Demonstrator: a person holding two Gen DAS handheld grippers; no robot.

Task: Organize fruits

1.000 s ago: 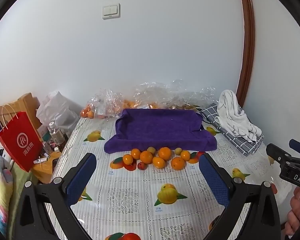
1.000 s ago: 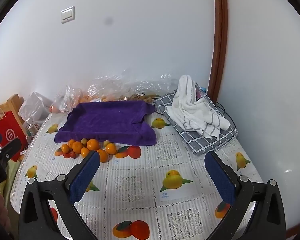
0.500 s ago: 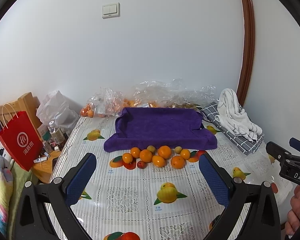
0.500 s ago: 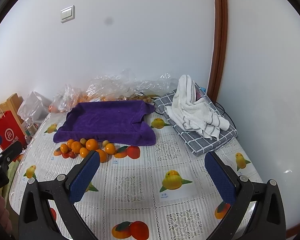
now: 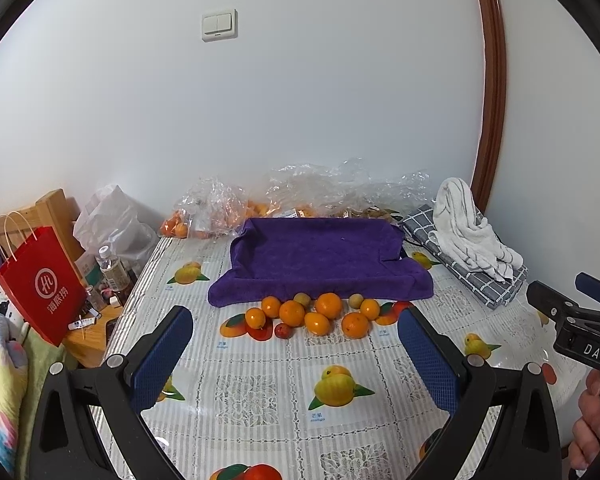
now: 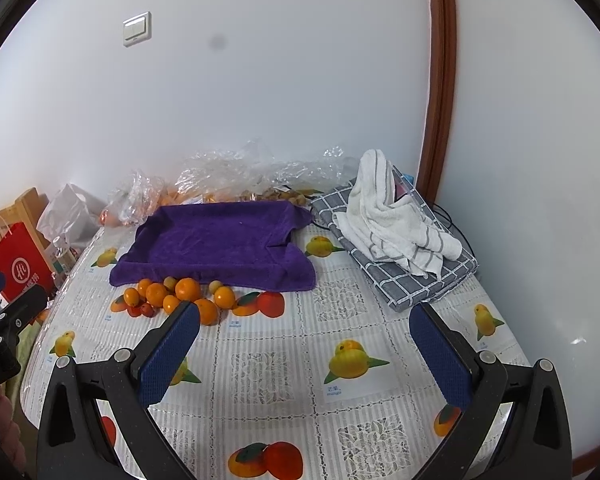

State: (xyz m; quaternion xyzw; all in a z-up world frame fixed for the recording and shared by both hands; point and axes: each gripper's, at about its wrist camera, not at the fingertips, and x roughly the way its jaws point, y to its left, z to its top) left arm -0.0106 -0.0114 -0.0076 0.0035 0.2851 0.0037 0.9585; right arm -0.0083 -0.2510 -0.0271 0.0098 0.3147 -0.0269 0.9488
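Note:
Several oranges (image 5: 328, 305) (image 6: 187, 289), small yellow-green fruits (image 5: 355, 301) and a small red fruit (image 5: 283, 331) lie in a cluster on the patterned tablecloth, just in front of a purple towel-lined tray (image 5: 320, 258) (image 6: 216, 246). My left gripper (image 5: 296, 356) is open, well short of the cluster, nothing between its blue pads. My right gripper (image 6: 305, 350) is open too, to the right of the fruit; its left pad (image 6: 168, 354) overlaps the nearest orange in view. The right gripper's tip also shows in the left wrist view (image 5: 576, 320).
Clear plastic bags (image 5: 220, 208) with more fruit line the wall behind the tray. A white striped towel (image 6: 396, 226) lies on a grey checked cloth (image 6: 440, 276) at the right. A red paper bag (image 5: 40, 284) and bottles (image 5: 114, 268) stand left of the table edge.
Both wrist views have drifted slightly; the fruit cluster sits a little lower and closer in the left wrist view. Both grippers stay open. No fruit has moved.

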